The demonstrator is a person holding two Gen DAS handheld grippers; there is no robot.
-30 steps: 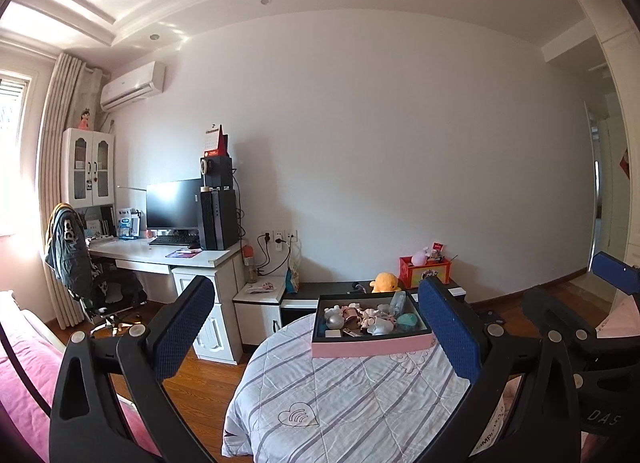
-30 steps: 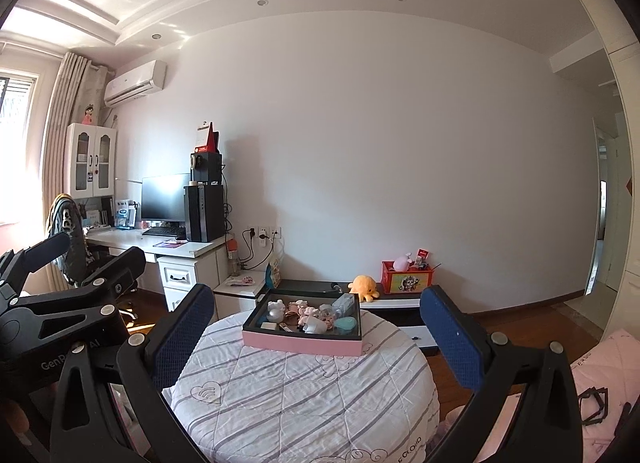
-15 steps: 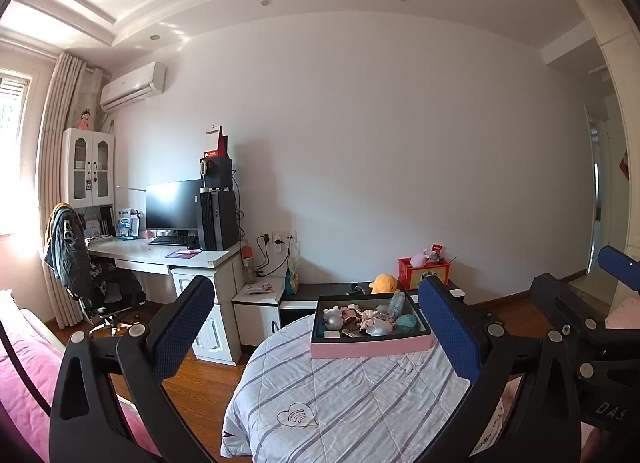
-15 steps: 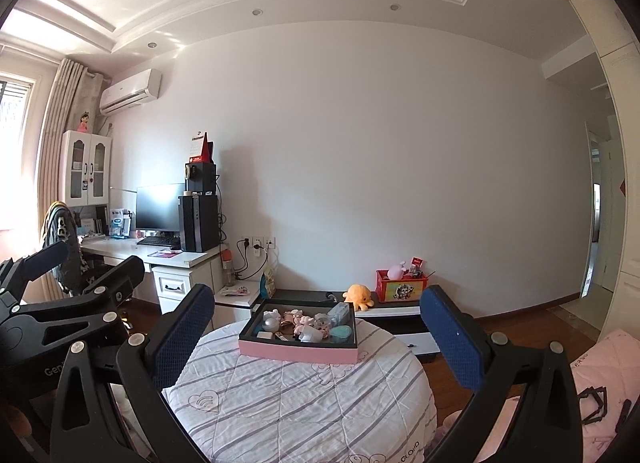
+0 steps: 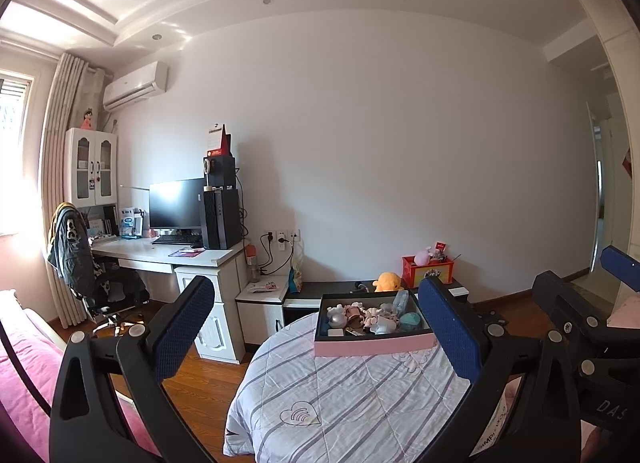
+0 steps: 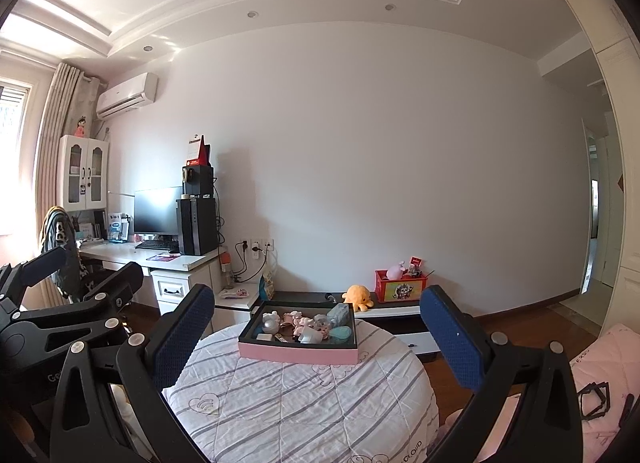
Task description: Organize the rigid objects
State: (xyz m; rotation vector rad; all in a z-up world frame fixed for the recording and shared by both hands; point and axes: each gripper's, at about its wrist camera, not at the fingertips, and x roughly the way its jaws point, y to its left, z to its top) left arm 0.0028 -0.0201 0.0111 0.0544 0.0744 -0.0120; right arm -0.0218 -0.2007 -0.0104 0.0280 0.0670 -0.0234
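**Ana:** Left wrist view first: the left gripper (image 5: pixel 316 327) is held up with its two blue-padded fingers (image 5: pixel 184 325) spread wide and nothing between them. Past them stands a round table (image 5: pixel 344 403) under a grey-striped quilted cover.

**Ben:** And the task's things?

**Ana:** They sit in a shallow tray (image 5: pixel 372 345), dark inside with a pink outer wall, at the far edge of the table. It holds a jumble of small items (image 5: pixel 368 317): a silvery round piece, some pale pink bits, a teal one. They are too small for me to name with any confidence.

**Ben:** The right wrist view?

**Ana:** The right gripper (image 6: pixel 316 329) is likewise spread wide and empty. The same tray (image 6: pixel 298 355) lies at the table's far edge, apart from both sets of fingers. The left gripper's black frame (image 6: pixel 60 327) shows at that picture's left edge.

**Ben:** Anything behind the table?

**Ana:** A low dark cabinet (image 6: pixel 396 309) along the wall carries an orange plush toy (image 6: pixel 358 297) and a red box (image 6: pixel 400 287). A white desk (image 6: pixel 160 261) with a monitor (image 6: pixel 156 211) stands in the left corner of the room.
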